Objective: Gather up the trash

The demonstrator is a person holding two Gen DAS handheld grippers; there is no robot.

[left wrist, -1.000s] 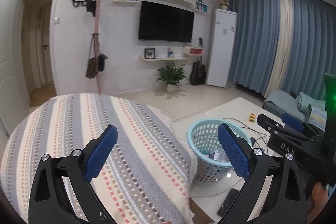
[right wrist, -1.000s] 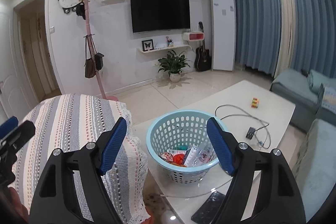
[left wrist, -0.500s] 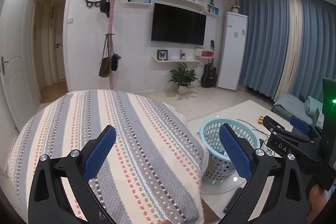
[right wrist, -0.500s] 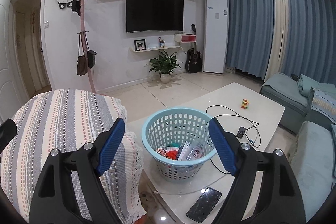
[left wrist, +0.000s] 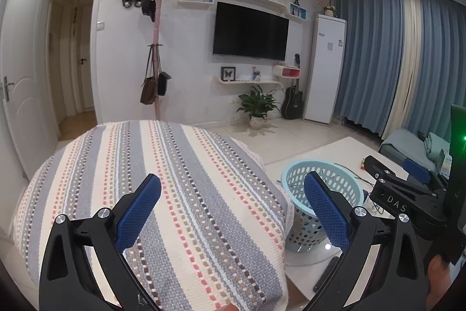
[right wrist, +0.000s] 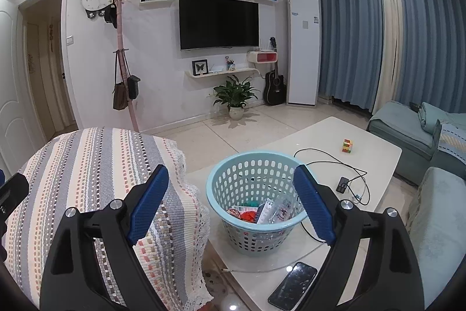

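A light blue plastic basket (right wrist: 253, 188) stands on a white coffee table (right wrist: 375, 147) and holds several pieces of trash (right wrist: 262, 213): wrappers and a red item. The basket also shows in the left wrist view (left wrist: 300, 174). My right gripper (right wrist: 231, 194) is open and empty, held above and in front of the basket. My left gripper (left wrist: 231, 200) is open and empty, over a striped cloth-covered seat (left wrist: 163, 182), left of the basket. The right gripper's body (left wrist: 407, 191) shows at the right of the left wrist view.
On the table lie a black phone (right wrist: 292, 284), a black cable (right wrist: 329, 162) with a small black device (right wrist: 342, 184), and a colourful cube (right wrist: 346, 146). A grey-blue sofa (right wrist: 407, 130) stands at the right. A wall TV (right wrist: 218, 22), a plant (right wrist: 234, 95) and a coat rack (right wrist: 122, 54) stand beyond.
Both grippers have risen and drawn back, so the basket sits lower and smaller in view. Both stay open and empty.
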